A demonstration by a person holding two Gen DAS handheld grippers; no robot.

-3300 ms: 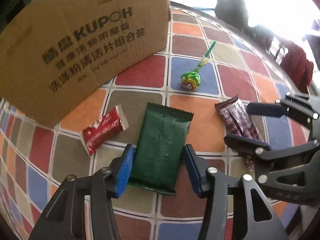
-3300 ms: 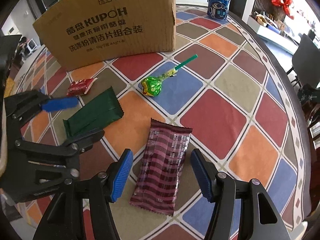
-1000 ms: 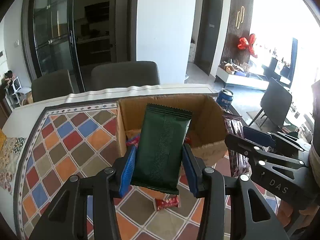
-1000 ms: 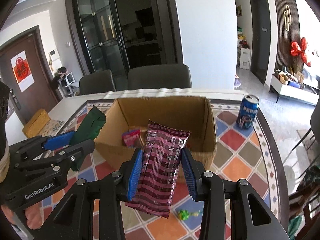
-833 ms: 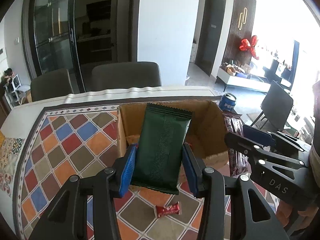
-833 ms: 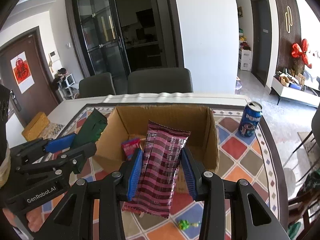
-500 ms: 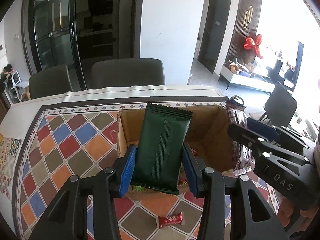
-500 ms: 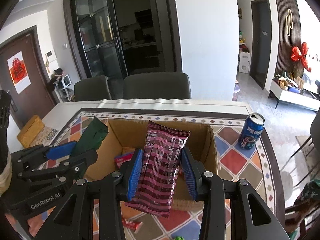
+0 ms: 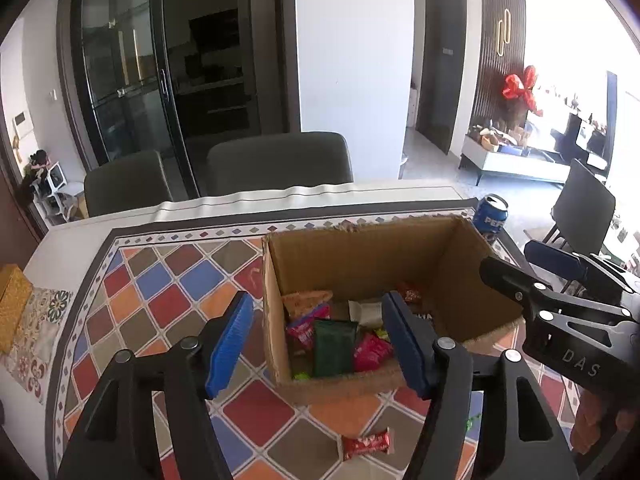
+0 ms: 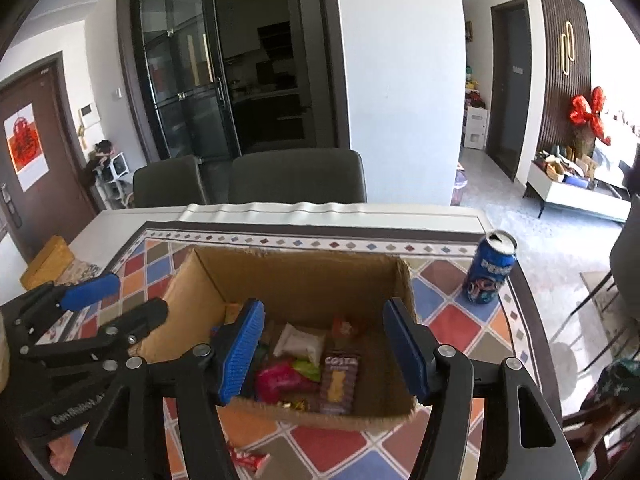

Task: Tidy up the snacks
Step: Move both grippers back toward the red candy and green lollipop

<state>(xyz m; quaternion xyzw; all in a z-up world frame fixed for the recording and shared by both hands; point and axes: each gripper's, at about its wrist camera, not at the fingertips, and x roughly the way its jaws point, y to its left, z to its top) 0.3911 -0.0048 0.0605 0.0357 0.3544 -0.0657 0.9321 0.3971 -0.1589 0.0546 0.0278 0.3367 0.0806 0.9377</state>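
Both grippers, left and right, gape empty over the cardboard box; the red bar, lower centre, risks being overlooked.

Left black two-finger gripper with blue pads: jaws spread wide, empty. Right black blue-padded gripper: likewise spread, empty, at its 3 o'clock.

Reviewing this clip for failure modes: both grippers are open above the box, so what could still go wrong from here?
The red snack bar on the table lies close to the cardboard box, below both grippers; it could be overlooked, or the box nudged when reaching for it. The open Pepsi can stands beside the box, so a wide swing of the right gripper might tip it. The left gripper hangs close to the right; they could collide.
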